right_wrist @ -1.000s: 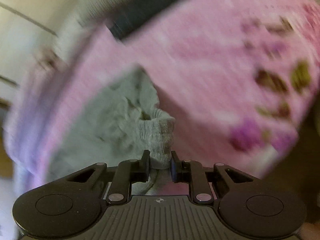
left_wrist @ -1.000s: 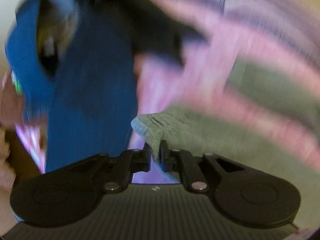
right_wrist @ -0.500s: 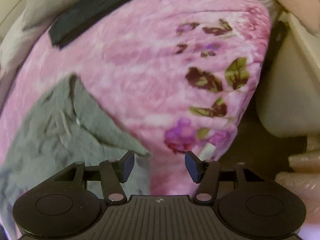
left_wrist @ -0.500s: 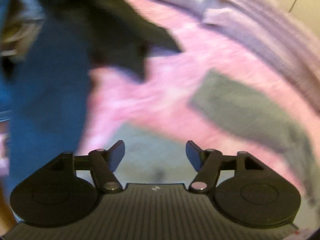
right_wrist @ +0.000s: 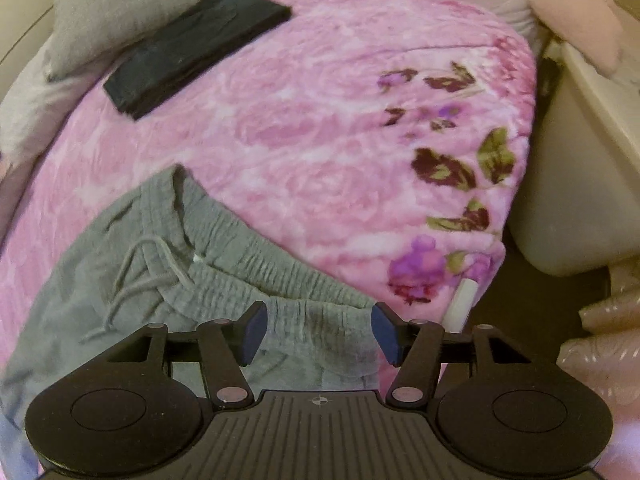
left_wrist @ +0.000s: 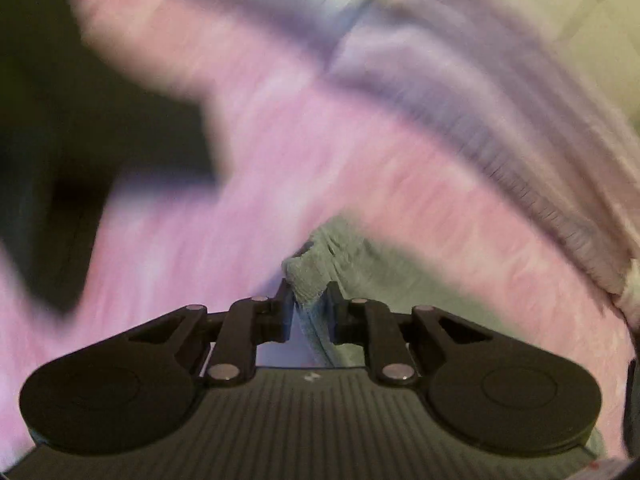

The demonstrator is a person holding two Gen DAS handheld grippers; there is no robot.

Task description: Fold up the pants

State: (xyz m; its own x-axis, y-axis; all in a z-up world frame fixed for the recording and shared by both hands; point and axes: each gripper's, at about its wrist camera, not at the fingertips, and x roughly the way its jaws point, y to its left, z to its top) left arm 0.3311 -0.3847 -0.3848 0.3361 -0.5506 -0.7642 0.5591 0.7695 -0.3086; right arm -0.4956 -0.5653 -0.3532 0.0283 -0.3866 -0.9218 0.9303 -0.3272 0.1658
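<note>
A: What's moved since half a sec ago?

B: My left gripper (left_wrist: 309, 305) — the fingers stood wide over bare grey cloth, now they've just closed on a bunched ribbed edge of the grey pants (left_wrist: 316, 276), pinched narrow. The view's swung too; the blue cloth from before is gone from it.

A: And the right?

B: My right gripper (right_wrist: 319, 330) had a cuff clamped a sec ago; the fingers opened wide and they're wide now, nothing gripped. They hang above the waistband (right_wrist: 256, 268), one blue pad (right_wrist: 253, 330) each side of it. Can't tell if they touch it.

A: Where are the pants?

B: Flat on the pink floral blanket (right_wrist: 320, 128) on the bed, drawstring (right_wrist: 136, 276) showing, legs cut off by the frame edge.

A: Hard to see?

B: Left view's heavily smeared. Dark mass (left_wrist: 80, 152) at its left, can't ID. Right view shows a folded black garment (right_wrist: 196, 46) near a grey pillow (right_wrist: 116, 8).
</note>
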